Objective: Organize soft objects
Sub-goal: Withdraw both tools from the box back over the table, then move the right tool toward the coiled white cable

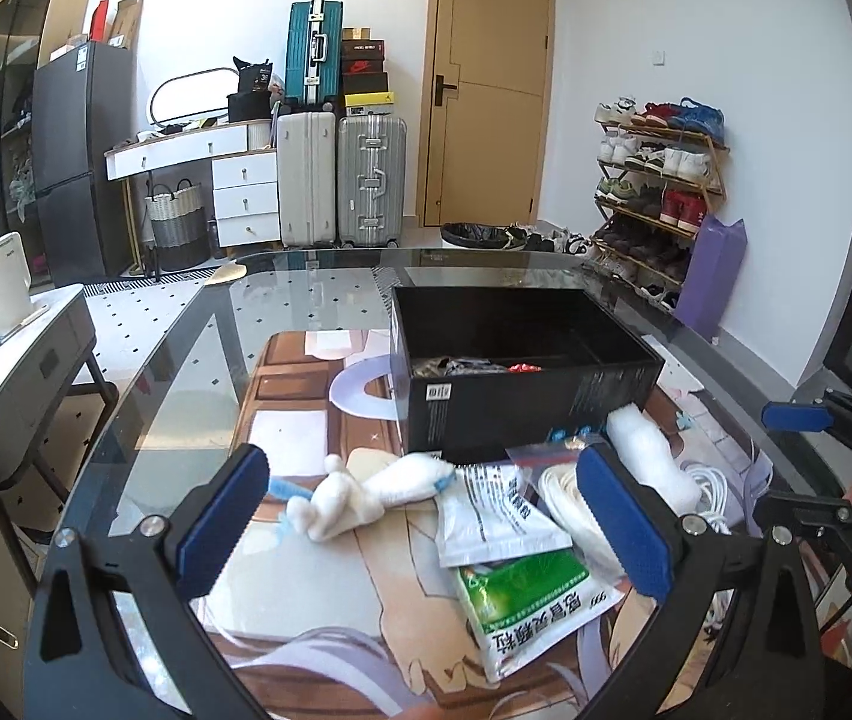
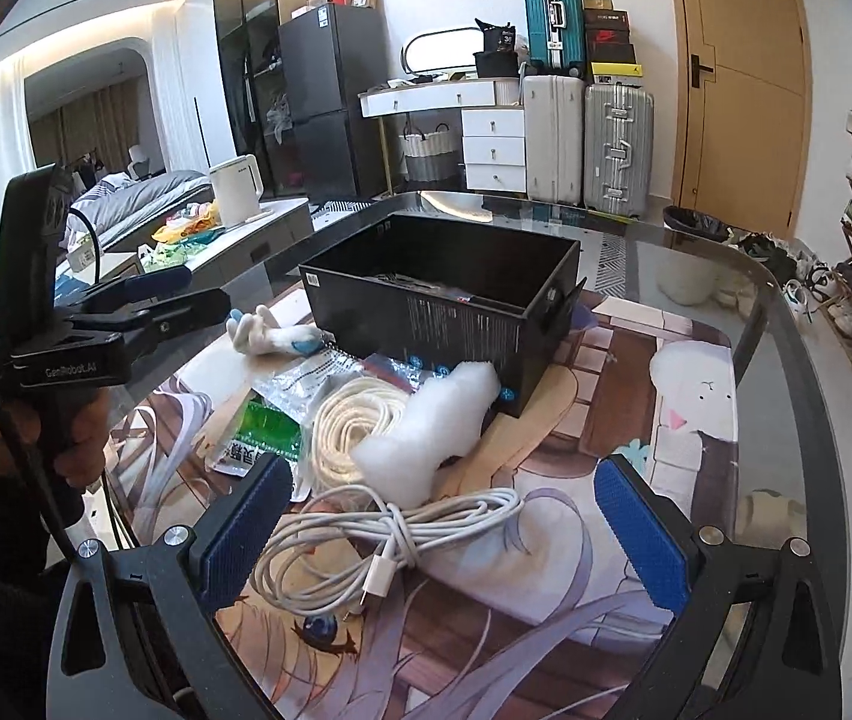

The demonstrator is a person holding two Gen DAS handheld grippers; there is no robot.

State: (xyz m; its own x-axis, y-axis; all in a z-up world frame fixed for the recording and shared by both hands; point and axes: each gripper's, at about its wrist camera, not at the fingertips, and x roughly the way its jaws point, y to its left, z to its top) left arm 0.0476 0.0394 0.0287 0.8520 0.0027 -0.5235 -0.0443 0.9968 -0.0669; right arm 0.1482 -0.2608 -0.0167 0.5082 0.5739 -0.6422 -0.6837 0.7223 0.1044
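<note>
glass table (image 1: 198, 324) with printed mat, bedroom clutter behind. black box (image 1: 522, 384) at 12 o'clock, a few items already inside. loose soft things lie before it, presumably staged for loading: white plush toy (image 1: 360, 492), foam piece (image 2: 432, 426), rope coil (image 2: 354, 426), charging cable (image 2: 390, 534). left gripper (image 1: 420, 528) and right gripper (image 2: 444, 540) both spread wide, empty, above the pile.

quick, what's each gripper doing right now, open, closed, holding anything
Left gripper: open, holding nothing, above the white plush toy.
Right gripper: open, holding nothing, above the white charging cable.

Glass table (image 2: 786, 324) under printed mat (image 2: 624, 396), black box (image 2: 426, 324) atop.
</note>
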